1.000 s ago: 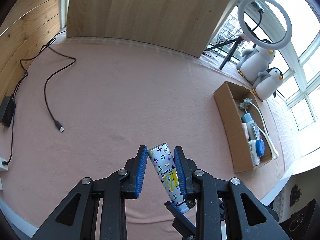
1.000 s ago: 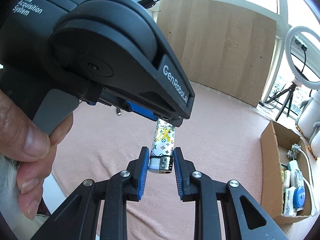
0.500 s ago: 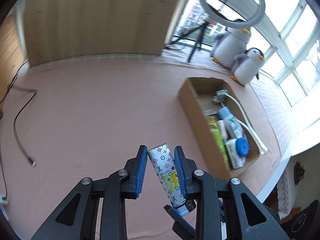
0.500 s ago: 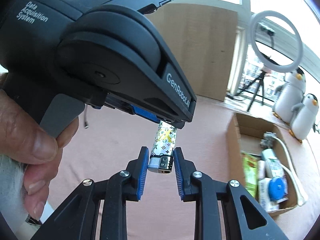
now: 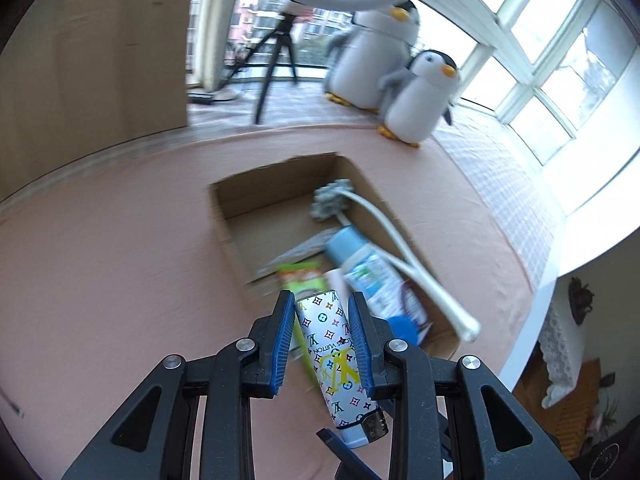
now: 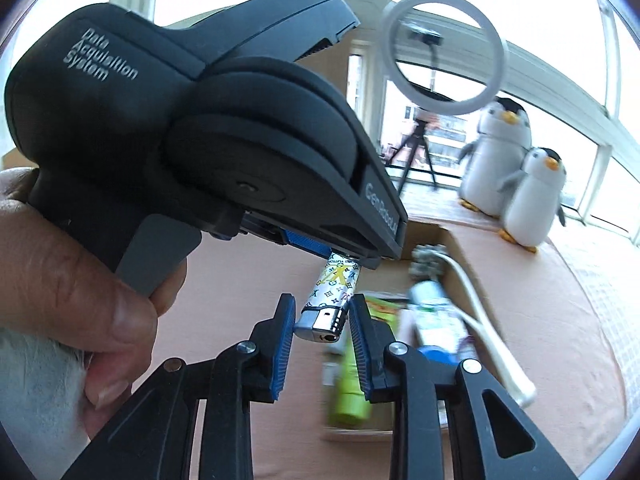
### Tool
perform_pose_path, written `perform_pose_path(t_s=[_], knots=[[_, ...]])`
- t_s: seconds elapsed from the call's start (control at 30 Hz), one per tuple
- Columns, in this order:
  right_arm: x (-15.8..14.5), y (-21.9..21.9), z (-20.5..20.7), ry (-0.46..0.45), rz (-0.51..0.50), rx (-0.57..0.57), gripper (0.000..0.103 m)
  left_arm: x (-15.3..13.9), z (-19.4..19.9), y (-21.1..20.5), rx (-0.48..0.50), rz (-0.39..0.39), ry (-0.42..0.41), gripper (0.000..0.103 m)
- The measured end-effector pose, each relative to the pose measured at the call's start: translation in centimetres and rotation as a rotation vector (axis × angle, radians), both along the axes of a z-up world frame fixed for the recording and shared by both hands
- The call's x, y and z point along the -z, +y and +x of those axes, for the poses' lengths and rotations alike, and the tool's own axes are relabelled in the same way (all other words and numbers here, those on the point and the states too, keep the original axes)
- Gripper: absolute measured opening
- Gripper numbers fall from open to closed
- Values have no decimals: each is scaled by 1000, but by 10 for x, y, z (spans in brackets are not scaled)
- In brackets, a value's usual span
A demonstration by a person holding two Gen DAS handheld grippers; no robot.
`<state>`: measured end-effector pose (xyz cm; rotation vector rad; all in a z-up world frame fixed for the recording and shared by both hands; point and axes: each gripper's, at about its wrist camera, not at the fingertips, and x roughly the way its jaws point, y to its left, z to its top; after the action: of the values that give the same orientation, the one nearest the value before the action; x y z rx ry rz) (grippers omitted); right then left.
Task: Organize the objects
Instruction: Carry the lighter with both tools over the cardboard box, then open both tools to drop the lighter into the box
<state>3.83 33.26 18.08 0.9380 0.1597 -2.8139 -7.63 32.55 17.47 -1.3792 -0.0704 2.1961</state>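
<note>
An open brown cardboard box [image 5: 224, 216] lay on the pink cloth-covered desk [image 5: 100, 272], toward the desk's far edge under the windows. Its far end was bare cardboard. Against the far right wall rested a white long-handled brush with a grey fluffy head [image 5: 384, 232], its handle running along that wall and out over the near corner. Beside it lay a pale blue and white bottle [image 5: 368, 272], a green packet [image 5: 300, 276] and something round and blue [image 5: 404, 326] near the box's near end; motion blur hid the finer detail. The left gripper [image 5: 320, 338] was clamped on a white lighter printed with coloured monogram marks [image 5: 332, 356], blue pads pressed to both its sides, holding it in the air just above the near end of the box. In the right wrist view the lighter's metal head pointed back toward the right gripper [image 6: 320, 334], whose blue pads stood to either side of that metal end; contact could not be told, so I cannot say whether it was gripping or released. A person's hand [image 6: 68, 288] wrapped the black handle of the left gripper. Beyond the desk's far edge sat two grey and white plush penguins [image 5: 400, 68] and a white ring light on a black tripod [image 6: 444, 48].
</note>
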Motion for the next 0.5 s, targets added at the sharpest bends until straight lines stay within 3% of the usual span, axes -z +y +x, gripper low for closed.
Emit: perform_pose_path(t_s=[0.2,0.4,0.47,0.5], knots=[[2,28,-12,-5,-2,51,25,7,-13,38,42,7,-4,30],[1,36,-21,-5,-3,72,24,11,-22,46,41,13,-11,31],[8,37,-26,-30,35,105,25,15,-26,44,26,-15,-3,43],[11,40,-27,-42,40,111,25,17,-29,42,14,-36,12,62]])
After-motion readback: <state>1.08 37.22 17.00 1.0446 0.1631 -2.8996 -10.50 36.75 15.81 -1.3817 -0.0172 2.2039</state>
